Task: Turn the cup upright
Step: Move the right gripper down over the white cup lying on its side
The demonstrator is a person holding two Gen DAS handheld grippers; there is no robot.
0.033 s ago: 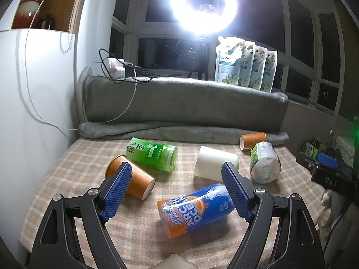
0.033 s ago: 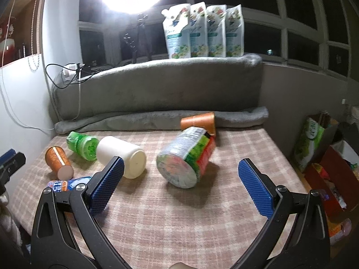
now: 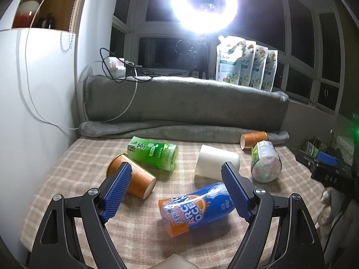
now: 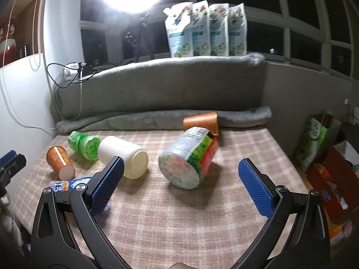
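Note:
Several cups lie on their sides on the checked cloth. In the left wrist view a blue and orange cup (image 3: 197, 208) lies nearest, between the fingers of my open, empty left gripper (image 3: 177, 190). An orange cup (image 3: 132, 177) lies left of it, a green cup (image 3: 154, 152) and a white cup (image 3: 215, 163) behind. In the right wrist view my right gripper (image 4: 179, 186) is open and empty, just short of a green and red cup (image 4: 190, 157). The white cup (image 4: 125, 154) lies left of it, a second orange cup (image 4: 202, 121) behind.
A grey blanket roll (image 3: 179, 132) and a padded ledge (image 4: 157, 83) bound the far edge. Refill pouches (image 4: 206, 29) stand on the ledge by a ring light (image 3: 204, 4). A white wall (image 3: 33, 112) stands at the left. Boxes (image 4: 325, 157) sit beyond the right edge.

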